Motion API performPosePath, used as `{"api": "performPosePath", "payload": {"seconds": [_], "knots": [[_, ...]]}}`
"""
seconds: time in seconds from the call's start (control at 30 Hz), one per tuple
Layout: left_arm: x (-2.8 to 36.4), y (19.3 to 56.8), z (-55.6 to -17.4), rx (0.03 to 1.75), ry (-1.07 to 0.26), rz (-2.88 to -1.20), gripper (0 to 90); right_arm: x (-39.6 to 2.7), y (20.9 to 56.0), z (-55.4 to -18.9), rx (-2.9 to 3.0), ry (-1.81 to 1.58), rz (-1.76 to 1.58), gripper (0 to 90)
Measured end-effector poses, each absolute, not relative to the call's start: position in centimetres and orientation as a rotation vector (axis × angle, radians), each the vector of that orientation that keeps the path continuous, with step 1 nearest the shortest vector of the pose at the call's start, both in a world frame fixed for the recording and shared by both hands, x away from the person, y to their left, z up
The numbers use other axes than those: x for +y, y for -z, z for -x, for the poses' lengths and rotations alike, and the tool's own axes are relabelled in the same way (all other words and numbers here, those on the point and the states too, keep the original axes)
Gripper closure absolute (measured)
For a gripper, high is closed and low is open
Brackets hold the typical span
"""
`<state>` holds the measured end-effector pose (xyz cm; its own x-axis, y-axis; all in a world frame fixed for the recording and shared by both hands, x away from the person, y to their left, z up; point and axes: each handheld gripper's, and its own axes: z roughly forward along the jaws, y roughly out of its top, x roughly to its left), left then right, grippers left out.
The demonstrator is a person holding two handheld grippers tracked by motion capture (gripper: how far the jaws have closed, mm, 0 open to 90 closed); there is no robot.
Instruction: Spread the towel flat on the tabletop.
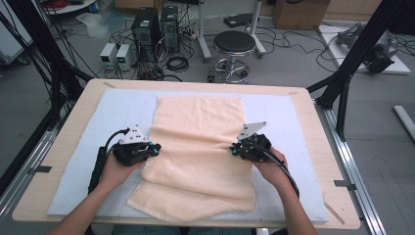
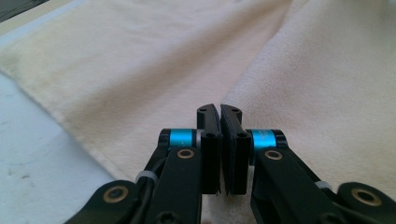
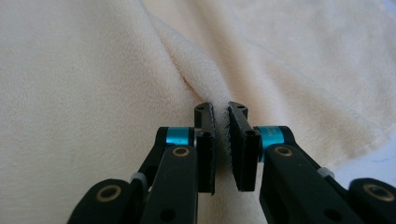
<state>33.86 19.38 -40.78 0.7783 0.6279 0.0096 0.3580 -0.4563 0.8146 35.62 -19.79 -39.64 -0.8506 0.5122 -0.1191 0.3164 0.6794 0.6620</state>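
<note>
A cream towel (image 1: 195, 142) lies lengthwise on a pale blue mat (image 1: 117, 105), its near part bunched and skewed toward the front edge. My left gripper (image 1: 157, 149) is at the towel's left edge, about halfway along, and is shut on it. In the left gripper view the jaws (image 2: 219, 112) stand pressed together where a fold of the towel (image 2: 140, 70) meets them. At the opposite edge, my right gripper (image 1: 234, 149) is shut on the towel too. A raised ridge of towel (image 3: 93, 70) runs straight into its nearly closed jaws (image 3: 220, 109). Creases run between the two grips.
The mat covers most of a wooden table (image 1: 73, 127). On the floor beyond the far edge are a black stool (image 1: 234, 44), computer towers (image 1: 154, 27) and loose cables. Black frame posts (image 1: 352, 63) stand at the table's sides.
</note>
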Motion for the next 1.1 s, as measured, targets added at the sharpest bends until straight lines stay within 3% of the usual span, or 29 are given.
{"api": "performPosePath", "payload": {"seconds": [0.13,0.27,0.6,0.83,0.97,1.1], "knots": [[19.3,42.0,-35.6,0.827,-0.403,-2.085,83.9,-19.7,41.1,-37.5,2.594,-0.954,-0.737,76.8],[20.1,41.5,-35.5,0.833,-0.369,-2.029,72.1,-20.1,40.7,-37.3,2.569,-0.981,-0.741,69.8],[21.7,38.4,-32.0,0.695,-0.402,-2.047,57.4,-20.7,37.6,-32.6,2.537,-1.082,-0.62,61.4],[21.7,39.8,-28.8,0.586,-0.308,-2.076,45.5,-20.1,39.2,-29.0,2.642,-1.154,-0.542,55.2],[21.2,41.2,-28.2,0.543,-0.272,-2.154,44.7,-19.8,40.9,-27.9,2.722,-1.135,-0.532,54.3],[20.2,42.4,-29.1,0.552,-0.295,-2.251,54.7,-19.0,42.4,-27.8,2.803,-1.064,-0.499,54.7]]}}
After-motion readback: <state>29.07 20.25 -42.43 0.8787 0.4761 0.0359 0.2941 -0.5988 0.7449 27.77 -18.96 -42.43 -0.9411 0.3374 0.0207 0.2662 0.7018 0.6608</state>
